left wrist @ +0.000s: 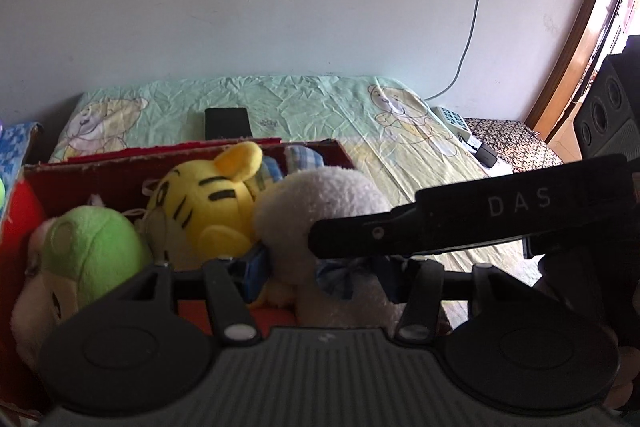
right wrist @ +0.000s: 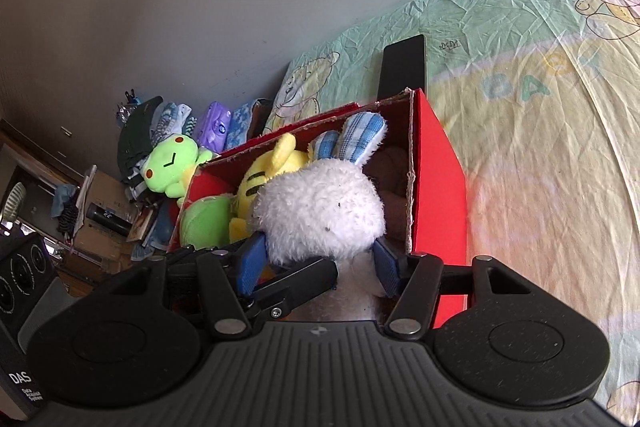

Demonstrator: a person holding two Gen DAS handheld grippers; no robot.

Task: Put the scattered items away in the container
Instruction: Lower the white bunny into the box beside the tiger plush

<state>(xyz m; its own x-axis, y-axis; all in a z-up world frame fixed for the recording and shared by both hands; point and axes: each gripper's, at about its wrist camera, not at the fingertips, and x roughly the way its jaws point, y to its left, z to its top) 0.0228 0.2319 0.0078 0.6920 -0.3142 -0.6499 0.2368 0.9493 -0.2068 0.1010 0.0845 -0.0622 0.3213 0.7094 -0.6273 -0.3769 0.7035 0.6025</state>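
The right tongs point(right wrist: 320, 261) pinch the white plush rabbit point(right wrist: 320, 211) (blue-checked ears up) at the red box point(right wrist: 438, 187) on the bed point(right wrist: 540, 131). The left tongs point(left wrist: 324, 267) stand spread around it, the yellow tiger point(left wrist: 208, 203) ahead-left inside.

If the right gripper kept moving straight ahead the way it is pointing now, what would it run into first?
The white plush rabbit: its body already sits between the right gripper's blue pads, so it would be pushed deeper into the red box. Whether the pads already press it is unclear.
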